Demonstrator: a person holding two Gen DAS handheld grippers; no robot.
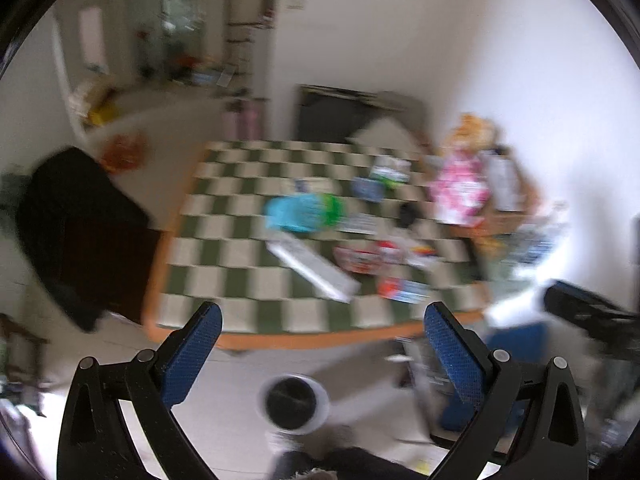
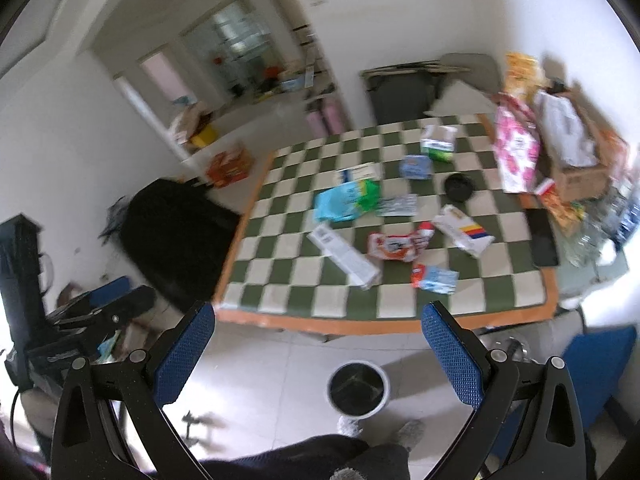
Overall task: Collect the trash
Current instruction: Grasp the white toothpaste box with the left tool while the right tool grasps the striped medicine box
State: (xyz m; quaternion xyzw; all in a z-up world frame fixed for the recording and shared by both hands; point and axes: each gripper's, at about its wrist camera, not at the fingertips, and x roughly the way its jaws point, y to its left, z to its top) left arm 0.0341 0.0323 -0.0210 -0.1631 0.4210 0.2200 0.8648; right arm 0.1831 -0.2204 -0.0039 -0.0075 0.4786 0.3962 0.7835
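left gripper (image 1: 320, 360): fingers spread wide, holding nothing, raised over the floor short of the counter.
right gripper (image 2: 318, 356): fingers spread wide, holding nothing, same stand-off.
trash location: wrappers and cartons scattered on the checkered counter (image 2: 280, 304), toward 12 o'clock from both grippers, well apart.
nearest piece: long white box (image 2: 344, 256), long axis running 10 to 4 o'clock.
beside it: red wrapper (image 2: 394, 246) and small blue packet (image 2: 436, 278).
nearer hand: cannot tell; judged about equal.
bin (image 2: 358, 388): one, on the floor, just below the right gripper at 6 o'clock.
count: roughly ten loose pieces; blur prevents an exact figure.
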